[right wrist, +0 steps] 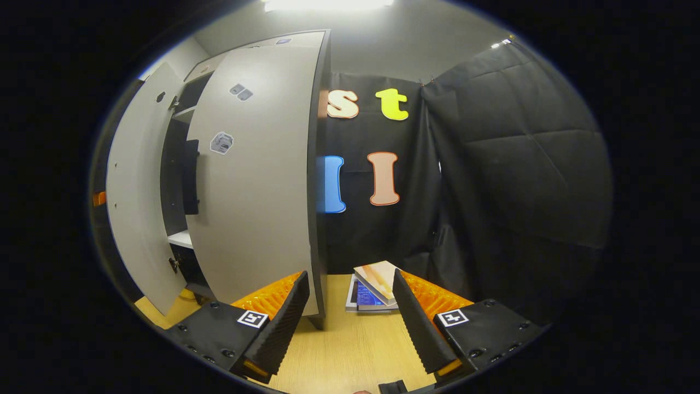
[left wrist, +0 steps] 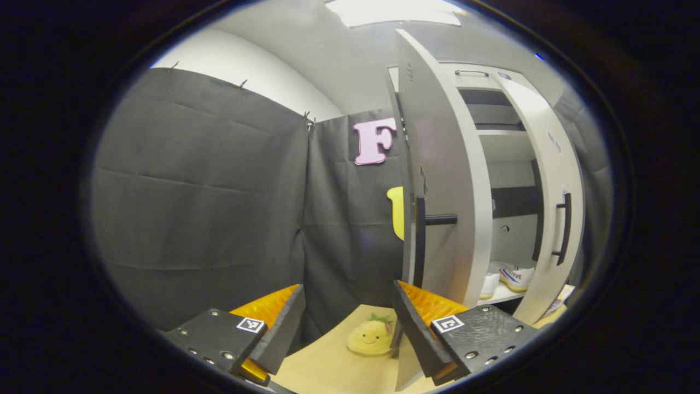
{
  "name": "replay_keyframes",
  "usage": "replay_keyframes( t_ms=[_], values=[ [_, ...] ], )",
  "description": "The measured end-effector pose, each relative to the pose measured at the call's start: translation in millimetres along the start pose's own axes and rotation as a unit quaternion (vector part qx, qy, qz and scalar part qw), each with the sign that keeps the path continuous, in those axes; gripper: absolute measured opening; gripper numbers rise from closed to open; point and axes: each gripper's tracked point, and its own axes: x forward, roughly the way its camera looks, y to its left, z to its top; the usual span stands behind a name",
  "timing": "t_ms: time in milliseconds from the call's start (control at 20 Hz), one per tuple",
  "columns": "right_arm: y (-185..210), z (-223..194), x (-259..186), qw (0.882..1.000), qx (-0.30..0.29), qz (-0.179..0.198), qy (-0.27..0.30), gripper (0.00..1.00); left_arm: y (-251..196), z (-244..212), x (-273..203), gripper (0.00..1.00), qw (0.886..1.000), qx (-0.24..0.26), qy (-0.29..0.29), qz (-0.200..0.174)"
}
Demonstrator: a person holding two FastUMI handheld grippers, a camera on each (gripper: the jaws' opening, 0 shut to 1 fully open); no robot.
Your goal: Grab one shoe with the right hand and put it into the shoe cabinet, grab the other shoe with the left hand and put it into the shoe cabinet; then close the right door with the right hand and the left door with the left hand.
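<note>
In the left gripper view the shoe cabinet (left wrist: 508, 148) stands at the right with both doors ajar. Two white shoes (left wrist: 514, 276) sit side by side on its lower shelf. The left door (left wrist: 448, 180) with its black handle (left wrist: 421, 241) is just ahead of my left gripper (left wrist: 350, 323), which is open and holds nothing. In the right gripper view the right door (right wrist: 257, 175) fills the left half, its edge just beyond my open right gripper (right wrist: 350, 312). The left door (right wrist: 136, 202) shows farther left, with the dark interior between them.
A yellow plush toy (left wrist: 372, 336) lies on the wooden floor between the left gripper's fingers. A stack of books (right wrist: 374, 287) rests on the floor by the cloth wall, ahead of the right gripper. Black cloth walls close in on both sides.
</note>
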Motion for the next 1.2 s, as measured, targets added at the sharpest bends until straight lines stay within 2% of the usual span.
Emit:
replay_keyframes(
  t_ms=[200,250,650,850,1150,1200],
  values=[
    [-9,-5,-2,1.000,0.005,0.002,0.006,0.93,-21,2,-8,0.94,1.000,-0.003,-0.001,-0.010],
    [-11,-5,-2,1.000,0.006,0.001,0.006,0.96,-28,1,-8,0.94,1.000,-0.005,-0.001,-0.017],
    [-21,-8,-20,1.000,0.012,-0.001,0.005,0.96,-87,0,0,0.94,0.997,-0.025,-0.005,-0.077],
    [-26,-10,-29,1.000,0.012,-0.002,0.008,0.96,-128,-7,6,0.94,0.993,-0.031,0.000,-0.118],
    [-33,-14,-38,1.000,0.014,0.008,0.008,0.96,-156,-23,14,0.93,0.992,-0.022,0.017,-0.126],
    [-34,-14,-39,1.000,0.014,0.011,0.007,0.93,-157,-26,11,0.93,0.992,-0.019,0.020,-0.122]
  ],
)
